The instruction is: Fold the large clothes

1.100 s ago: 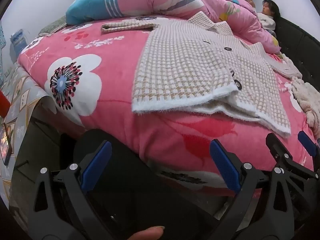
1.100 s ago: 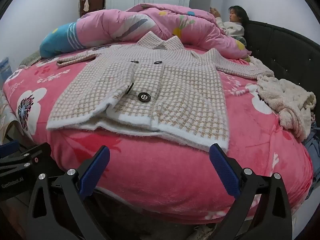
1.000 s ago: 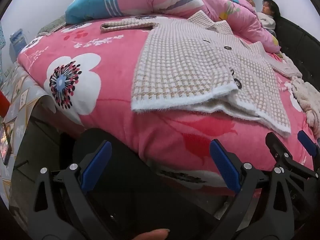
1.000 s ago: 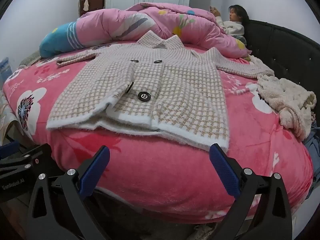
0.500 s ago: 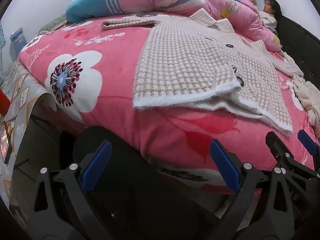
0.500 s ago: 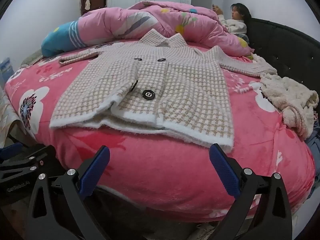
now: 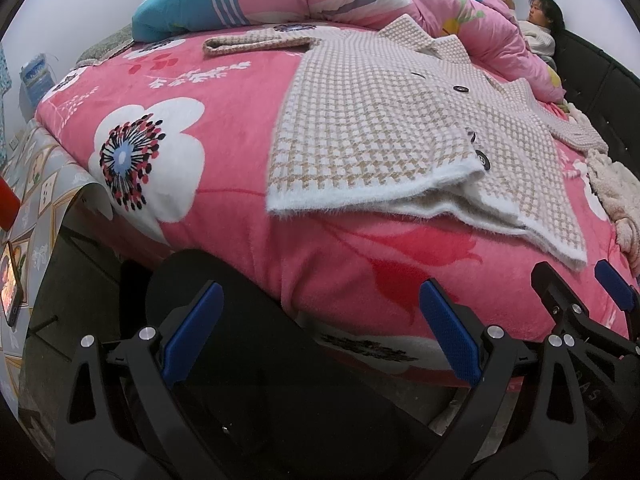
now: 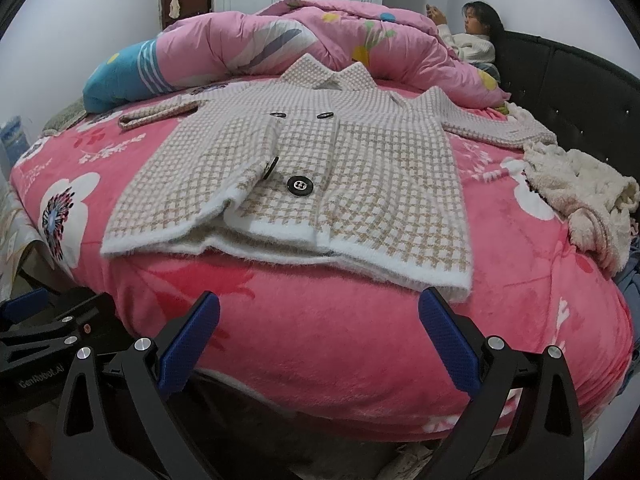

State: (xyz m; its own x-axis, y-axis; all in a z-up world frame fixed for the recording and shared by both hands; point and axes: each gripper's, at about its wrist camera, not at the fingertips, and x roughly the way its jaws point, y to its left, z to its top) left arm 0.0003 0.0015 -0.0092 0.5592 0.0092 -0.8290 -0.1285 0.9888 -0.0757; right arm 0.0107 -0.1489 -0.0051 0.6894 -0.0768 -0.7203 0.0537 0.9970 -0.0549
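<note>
Houndstooth coat (image 8: 320, 168) lies spread flat and face up on a pink floral blanket (image 8: 340, 340), its white fuzzy hem at the near edge of the bed, collar toward 12 o'clock and both sleeves stretched out to the sides. Seen from the foot of the bed, the left gripper (image 7: 320, 332) and right gripper (image 8: 320, 340) hang side by side just short of the mattress edge, each with its blue-padded fingers spread wide apart and holding nothing. Neither touches the coat. At 12 o'clock behind the collar, a bunched pink duvet (image 8: 300, 48) runs across the bed, a blue end at 10 o'clock. A crumpled cream fleece garment (image 8: 580, 196) sits at 3 o'clock, just beside the right sleeve's cuff. A person (image 8: 476, 36) leans against the dark headboard (image 8: 560, 84) at 1 o'clock. Between grippers and hem lies only bare blanket.
</note>
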